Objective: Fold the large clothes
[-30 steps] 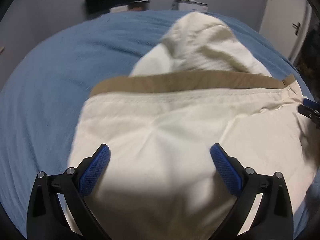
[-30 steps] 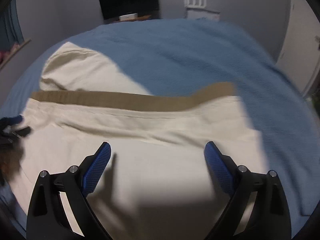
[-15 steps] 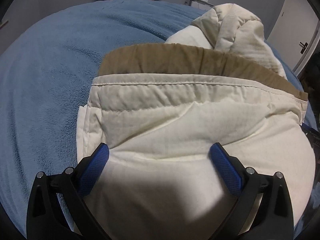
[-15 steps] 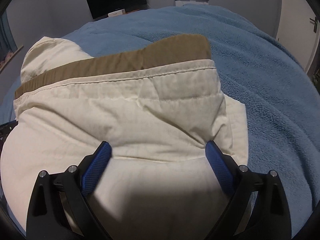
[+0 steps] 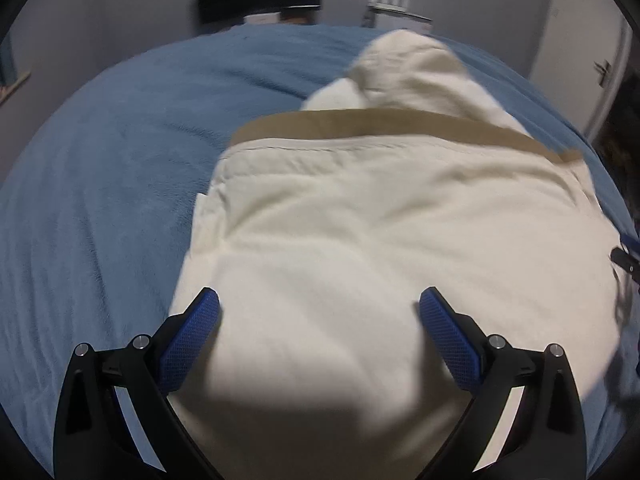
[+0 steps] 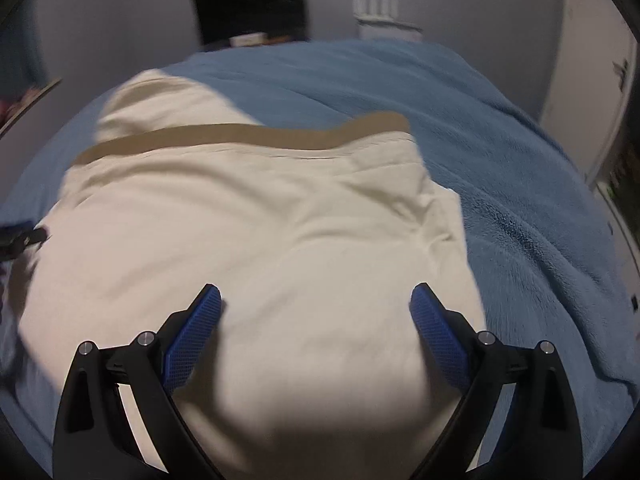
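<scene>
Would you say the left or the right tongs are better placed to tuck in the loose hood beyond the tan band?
Probably the left tongs: the hood lies ahead of them, up-right, but far up-left of the right tongs. Both are open over the cream garment.

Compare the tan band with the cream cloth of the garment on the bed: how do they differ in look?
The tan band is a narrow, darker strip along the far edge; the cream cloth is a broad, pale panel.
The tan band looks flat and smooth; the cream cloth shows creases and a stitched seam.
Both belong to one garment lying on the blue blanket.
</scene>
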`<action>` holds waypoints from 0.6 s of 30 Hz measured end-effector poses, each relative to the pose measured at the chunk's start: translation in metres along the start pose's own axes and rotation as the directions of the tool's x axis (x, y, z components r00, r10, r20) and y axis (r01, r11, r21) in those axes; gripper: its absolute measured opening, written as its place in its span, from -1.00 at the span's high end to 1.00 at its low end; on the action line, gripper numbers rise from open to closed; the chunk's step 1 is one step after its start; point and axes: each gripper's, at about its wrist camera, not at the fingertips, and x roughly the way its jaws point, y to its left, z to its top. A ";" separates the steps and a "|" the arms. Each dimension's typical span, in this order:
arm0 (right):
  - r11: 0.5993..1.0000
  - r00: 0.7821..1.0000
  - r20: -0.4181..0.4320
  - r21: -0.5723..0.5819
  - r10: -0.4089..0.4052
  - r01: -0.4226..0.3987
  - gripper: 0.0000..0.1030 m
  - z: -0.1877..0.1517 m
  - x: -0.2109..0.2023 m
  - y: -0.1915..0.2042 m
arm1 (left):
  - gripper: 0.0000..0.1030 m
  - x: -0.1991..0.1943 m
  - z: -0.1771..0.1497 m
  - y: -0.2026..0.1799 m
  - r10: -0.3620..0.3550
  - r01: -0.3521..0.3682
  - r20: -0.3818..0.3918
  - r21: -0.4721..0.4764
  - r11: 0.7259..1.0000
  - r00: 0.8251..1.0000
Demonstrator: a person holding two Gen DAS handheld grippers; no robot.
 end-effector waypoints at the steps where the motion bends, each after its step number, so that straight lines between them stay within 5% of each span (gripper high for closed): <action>1: 1.000 1.000 0.008 -0.026 0.002 -0.002 -0.77 -0.006 -0.008 0.007 | -0.88 -0.006 -0.005 -0.008 -0.009 0.009 -0.003 0.021 1.000 1.000; 6: 0.991 0.999 -0.029 -0.133 -0.032 0.028 -0.77 -0.038 -0.018 0.029 | -0.87 -0.013 -0.039 -0.045 -0.008 0.016 -0.049 0.163 0.986 0.999; 9: 0.994 0.998 -0.064 -0.106 -0.026 0.019 -0.77 -0.054 -0.008 0.025 | -0.90 -0.007 -0.065 -0.050 -0.004 0.010 -0.046 0.126 0.992 0.999; 18: 0.994 0.999 -0.027 -0.109 -0.026 0.023 -0.80 -0.066 -0.008 0.023 | -0.90 -0.010 -0.075 -0.043 -0.002 0.006 -0.037 0.121 0.993 0.999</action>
